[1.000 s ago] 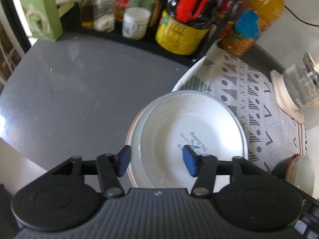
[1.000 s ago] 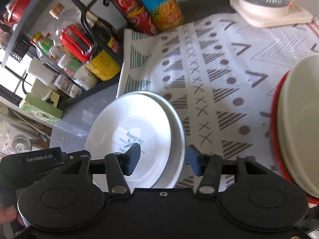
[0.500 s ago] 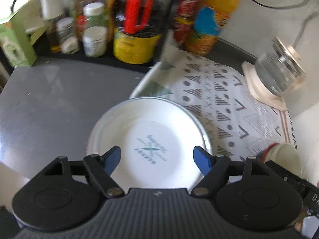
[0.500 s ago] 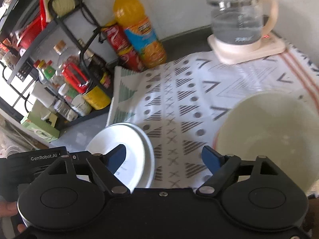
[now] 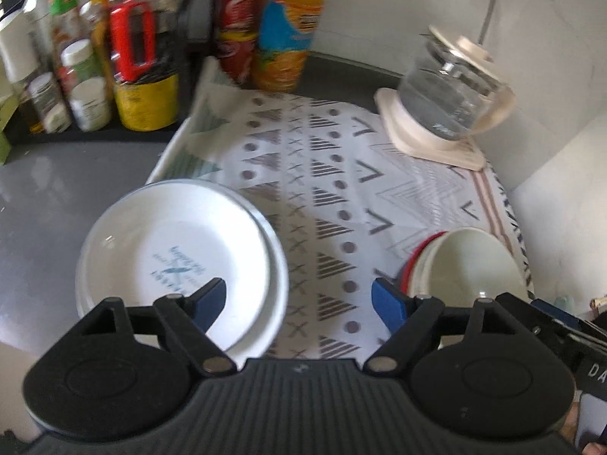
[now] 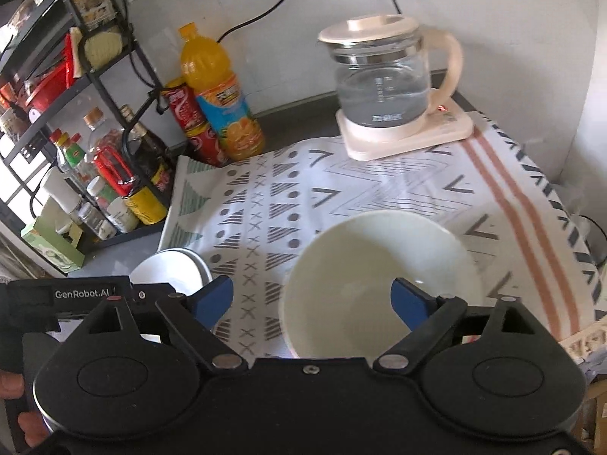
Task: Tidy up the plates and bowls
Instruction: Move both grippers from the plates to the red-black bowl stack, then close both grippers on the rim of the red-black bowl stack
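A stack of white plates [image 5: 178,254] with a blue print sits at the left, half on the grey counter and half on the patterned cloth [image 5: 334,174]. Stacked cream bowls [image 5: 470,261] with a red rim showing stand at the right. My left gripper [image 5: 299,299] hovers above the cloth between them, its jaws opening and empty. In the right wrist view the cream bowl [image 6: 379,265] lies below my right gripper [image 6: 313,295], whose jaws are opening with no pad touching it. The plates [image 6: 170,269] show at the lower left.
A glass kettle [image 6: 383,83] on its cream base stands at the back right. An orange juice bottle [image 6: 216,94] and red cans [image 6: 189,121] line the wall. A black rack [image 6: 76,121] with jars and bottles fills the left. A white wall [image 5: 561,174] closes the right side.
Both grippers have opened wide and drawn back and up from the plate stack. The right wrist view has swung from the plates over to the cream bowl.
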